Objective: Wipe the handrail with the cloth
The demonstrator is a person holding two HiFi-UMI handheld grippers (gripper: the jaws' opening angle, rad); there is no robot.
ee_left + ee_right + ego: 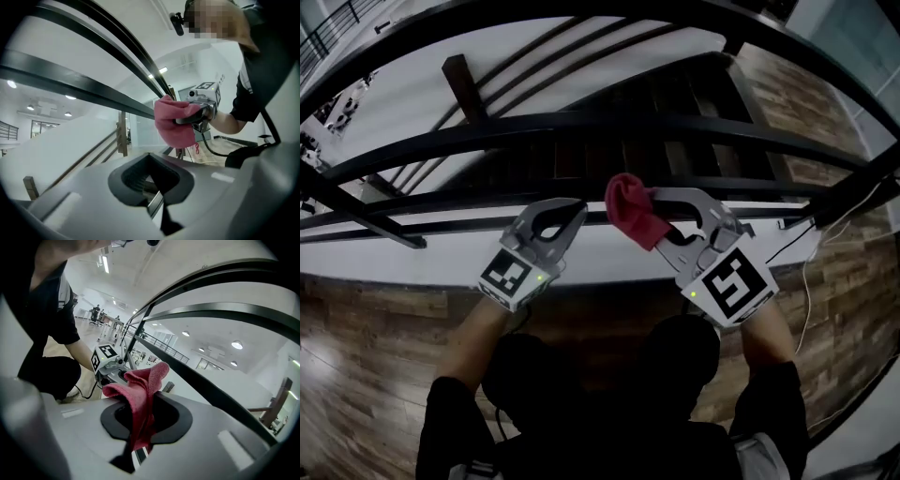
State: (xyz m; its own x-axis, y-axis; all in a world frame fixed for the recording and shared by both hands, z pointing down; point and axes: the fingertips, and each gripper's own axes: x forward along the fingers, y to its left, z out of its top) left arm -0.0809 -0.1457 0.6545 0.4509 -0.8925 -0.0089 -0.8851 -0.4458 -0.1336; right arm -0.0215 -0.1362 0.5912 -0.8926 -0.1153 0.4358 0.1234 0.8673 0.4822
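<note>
The left gripper [555, 216] is clenched on nothing. Its tip sits at the near edge of the lowest bar of the handrail [581, 125], and bare bar runs free off to its left. Just to its right, the right gripper [666, 217] pinches the red cloth [634, 212]. The cloth bunches ahead of its jaws against that bar, and more open bar lies further right.

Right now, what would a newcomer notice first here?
The red cloth stands out first, bright against everything dark, pinched in the right gripper just above centre in the head view. Next come the black rails sweeping across the whole picture, with the cloth held up by one of the lower ones. The left gripper sits beside it, shut on nothing.
</note>
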